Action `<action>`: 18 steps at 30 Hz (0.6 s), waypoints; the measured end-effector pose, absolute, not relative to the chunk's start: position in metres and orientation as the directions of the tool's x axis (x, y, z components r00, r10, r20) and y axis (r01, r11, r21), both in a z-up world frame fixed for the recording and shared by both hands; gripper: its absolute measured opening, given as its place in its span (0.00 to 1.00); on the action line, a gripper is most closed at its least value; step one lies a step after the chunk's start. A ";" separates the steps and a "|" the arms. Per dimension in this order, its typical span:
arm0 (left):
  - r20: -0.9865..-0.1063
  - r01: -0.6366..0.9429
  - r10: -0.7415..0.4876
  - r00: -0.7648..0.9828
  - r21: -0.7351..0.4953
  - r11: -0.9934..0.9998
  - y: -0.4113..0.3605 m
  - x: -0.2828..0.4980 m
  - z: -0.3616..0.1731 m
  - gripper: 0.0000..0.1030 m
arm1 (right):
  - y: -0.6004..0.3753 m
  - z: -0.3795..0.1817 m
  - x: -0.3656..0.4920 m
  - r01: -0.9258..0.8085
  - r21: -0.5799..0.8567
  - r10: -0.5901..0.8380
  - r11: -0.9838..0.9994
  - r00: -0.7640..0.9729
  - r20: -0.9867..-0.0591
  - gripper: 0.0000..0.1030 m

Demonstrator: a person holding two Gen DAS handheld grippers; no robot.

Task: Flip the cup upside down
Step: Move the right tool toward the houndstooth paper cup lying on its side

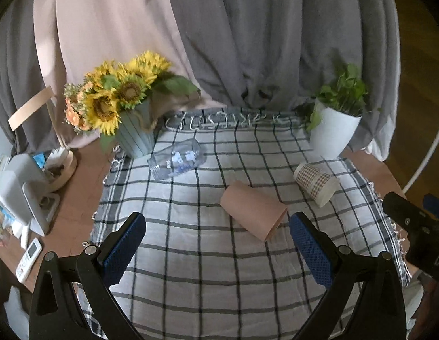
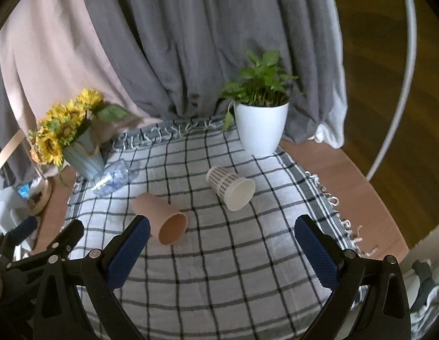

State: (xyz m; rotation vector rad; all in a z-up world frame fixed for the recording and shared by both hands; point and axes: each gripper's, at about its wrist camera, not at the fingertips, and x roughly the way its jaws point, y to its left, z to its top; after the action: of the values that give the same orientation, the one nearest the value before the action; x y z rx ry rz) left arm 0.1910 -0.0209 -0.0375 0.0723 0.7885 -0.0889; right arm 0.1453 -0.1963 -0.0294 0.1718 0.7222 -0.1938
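Left wrist view: the left hand-held gripper [image 1: 216, 240] hovers with jaws wide apart and empty above the checked cloth [image 1: 191, 269] covering the counter. The pink cup [image 1: 253, 211] lies on its side just beyond the fingertips, mouth toward the lower right; a checked paper cup [image 1: 316, 184] and a clear glass [image 1: 175, 162] also lie toppled.

Right wrist view: the right hand-held gripper [image 2: 222, 243] is likewise spread and empty. The pink cup [image 2: 160, 216] rests near its left finger, open mouth facing the camera, probably the nearest candidate for grasping and inverting.
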 end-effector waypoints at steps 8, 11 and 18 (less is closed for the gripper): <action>-0.758 -0.073 0.042 0.651 -0.008 0.997 -0.059 0.229 -0.048 1.00 | -0.239 -0.050 0.236 0.034 0.054 0.023 0.998 0.597 -0.802 0.99; -0.783 -0.135 0.088 0.616 0.006 0.991 -0.067 0.244 -0.057 1.00 | -0.248 -0.065 0.273 -0.049 0.070 0.085 0.996 0.510 -0.856 0.99; -0.838 -0.273 0.196 0.510 0.058 0.960 -0.071 0.270 -0.085 1.00 | -0.249 -0.106 0.341 -0.163 0.103 0.153 0.981 0.337 -0.929 0.99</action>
State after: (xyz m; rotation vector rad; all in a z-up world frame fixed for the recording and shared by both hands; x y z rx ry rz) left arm 0.2698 -0.0706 -0.0853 -0.0849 0.9966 0.2826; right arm 0.3405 -0.2489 -0.1057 -0.0092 1.2099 0.2063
